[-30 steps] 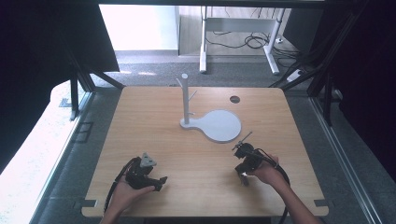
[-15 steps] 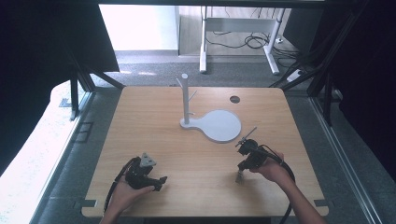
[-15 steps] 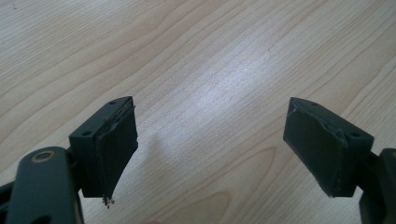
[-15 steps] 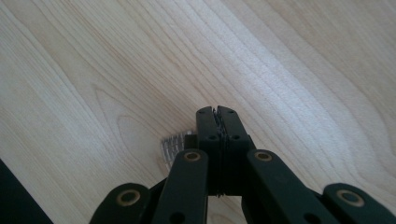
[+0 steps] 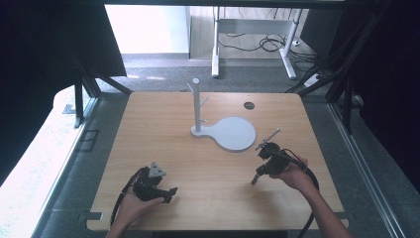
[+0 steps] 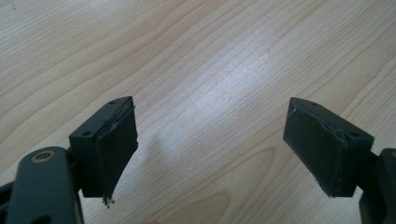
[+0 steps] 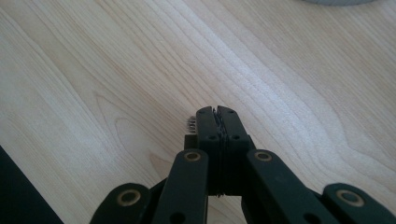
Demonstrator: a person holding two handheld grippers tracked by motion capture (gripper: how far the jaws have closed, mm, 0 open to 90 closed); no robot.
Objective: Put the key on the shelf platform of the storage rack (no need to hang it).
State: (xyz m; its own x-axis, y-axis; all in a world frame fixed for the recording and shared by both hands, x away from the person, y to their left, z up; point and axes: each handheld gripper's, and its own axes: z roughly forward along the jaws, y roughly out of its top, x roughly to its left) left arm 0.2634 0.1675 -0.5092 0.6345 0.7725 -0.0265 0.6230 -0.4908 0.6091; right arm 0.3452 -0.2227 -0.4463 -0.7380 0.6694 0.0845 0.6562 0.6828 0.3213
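Resting at seven o'clock on the wooden counter (image 5: pixel 213 163), the left tongs (image 6: pixel 210 149) gape empty; the right tongs (image 7: pixel 218 113), at four o'clock, are clenched on nothing, near the white stand (image 5: pixel 225 130).

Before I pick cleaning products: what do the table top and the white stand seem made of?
Table top: light wood or wood-look laminate, judging by its visible grain and soft sheen. White stand: smooth, matt, uniformly white, probably painted metal or plastic; the pictures leave that open.
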